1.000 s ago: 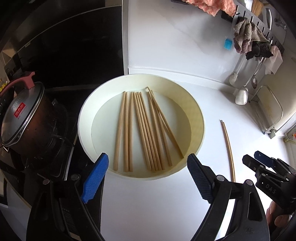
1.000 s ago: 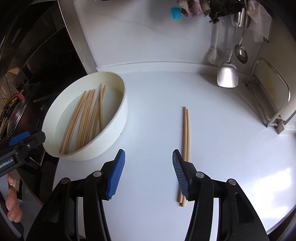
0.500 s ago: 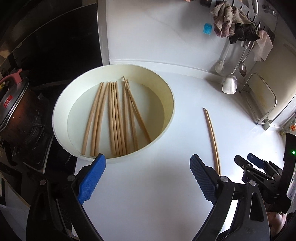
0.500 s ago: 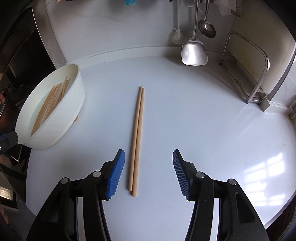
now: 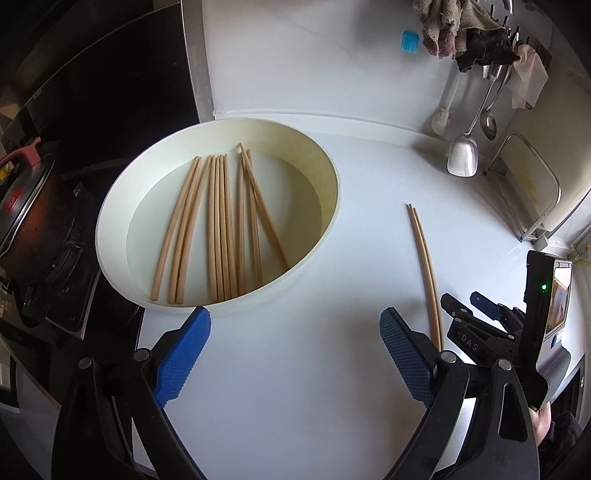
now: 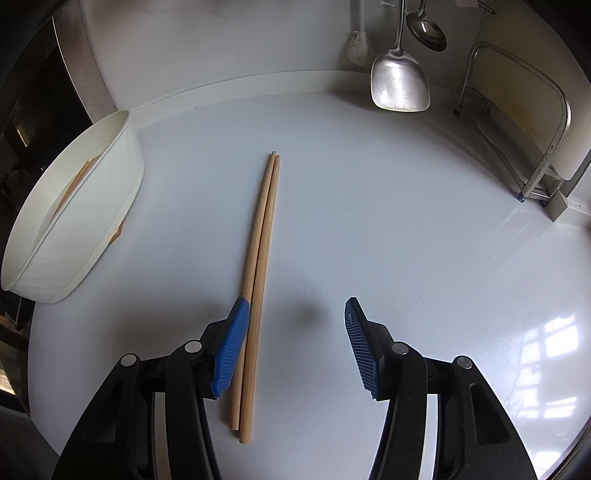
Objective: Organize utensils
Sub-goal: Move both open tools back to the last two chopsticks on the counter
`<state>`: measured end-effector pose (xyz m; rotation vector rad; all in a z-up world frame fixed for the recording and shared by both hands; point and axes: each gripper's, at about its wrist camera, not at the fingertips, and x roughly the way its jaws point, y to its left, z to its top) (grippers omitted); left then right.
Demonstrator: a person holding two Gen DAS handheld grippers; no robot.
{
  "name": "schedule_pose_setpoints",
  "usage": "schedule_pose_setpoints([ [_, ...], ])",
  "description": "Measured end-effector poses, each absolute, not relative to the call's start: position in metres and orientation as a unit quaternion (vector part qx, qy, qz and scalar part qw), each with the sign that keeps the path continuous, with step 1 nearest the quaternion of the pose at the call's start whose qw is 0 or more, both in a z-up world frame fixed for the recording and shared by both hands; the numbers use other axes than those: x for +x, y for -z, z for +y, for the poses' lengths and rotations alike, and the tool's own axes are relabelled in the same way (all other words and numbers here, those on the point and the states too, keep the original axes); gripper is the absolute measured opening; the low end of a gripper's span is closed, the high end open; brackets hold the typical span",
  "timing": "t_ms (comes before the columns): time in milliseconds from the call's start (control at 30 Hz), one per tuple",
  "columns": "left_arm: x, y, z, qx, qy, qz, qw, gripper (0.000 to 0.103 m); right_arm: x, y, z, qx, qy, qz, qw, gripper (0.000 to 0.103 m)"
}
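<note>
A pair of wooden chopsticks point(image 6: 260, 258) lies side by side on the white counter; it also shows in the left wrist view point(image 5: 424, 258). My right gripper point(image 6: 293, 332) is open, low over their near ends, with its left pad point(image 6: 231, 347) beside them. A cream round basin point(image 5: 325, 173) holds several more chopsticks point(image 5: 221, 225); it sits at the left in the right wrist view point(image 6: 92, 206). My left gripper point(image 5: 291, 354) is open and empty, just in front of the basin. The right gripper point(image 5: 476, 314) shows at the right of the left wrist view.
A pot with a red-handled lid point(image 5: 22, 192) stands on the stove to the left of the basin. A metal spatula point(image 6: 399, 81), a ladle point(image 6: 426, 31) and a brush hang on the back wall. A metal rack point(image 6: 524, 129) stands at the right.
My right gripper has moved forward and down over the chopstick pair, whose near ends now lie by its left pad. My left gripper has drawn back slightly from the basin.
</note>
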<state>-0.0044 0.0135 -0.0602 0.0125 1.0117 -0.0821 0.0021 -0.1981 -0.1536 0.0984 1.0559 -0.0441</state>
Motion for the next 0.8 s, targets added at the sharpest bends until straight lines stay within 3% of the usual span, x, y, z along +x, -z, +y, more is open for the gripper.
schedule_pose_setpoints([
  [800,-0.006,0.064,0.001,0.002,0.045,0.489,0.871,0.091,0.001,0.159,-0.183,-0.001,0.013,0.489,0.872,0.052],
])
